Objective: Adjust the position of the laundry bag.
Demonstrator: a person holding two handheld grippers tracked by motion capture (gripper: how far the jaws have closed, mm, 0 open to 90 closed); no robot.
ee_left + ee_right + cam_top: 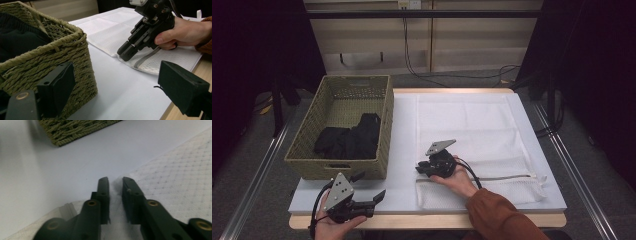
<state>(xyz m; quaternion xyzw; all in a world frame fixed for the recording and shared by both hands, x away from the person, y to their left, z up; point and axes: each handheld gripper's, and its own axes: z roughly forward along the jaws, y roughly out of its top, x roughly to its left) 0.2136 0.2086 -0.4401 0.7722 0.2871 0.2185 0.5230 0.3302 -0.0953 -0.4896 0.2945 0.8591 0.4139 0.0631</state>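
Two grippers at work, one busy and one idle. Right gripper [426, 169] is down at the near left corner of the white mesh laundry bag [472, 130], which lies flat on the white-topped desk [404, 145] just right of the olive woven basket [339, 167]. Its jaws have drawn close, a narrow gap left, with a fold of the mesh standing between them in the right gripper view [115, 195]. Whether the pads truly press the cloth I cannot tell; it looks like a pinch just being made.

To do this step well, by my reading: take both the top layer and only the top layer if the bag is to be opened, near the grey zipper strip [146, 57]. Close fully before lifting, then raise slowly so the thin mesh does not slip out. Watch that the corner does not drag the whole bag toward the basket.

Pose: right hand [457, 177] rests low on the bag, sleeve coming from the near edge, gripper angled down and toward the basket. Left gripper [371, 189] is held at the near edge of the desk in front of the basket, jaws wide apart and holding nothing, pointing across toward the right one. Dark clothing [349, 140] lies heaped in the basket.
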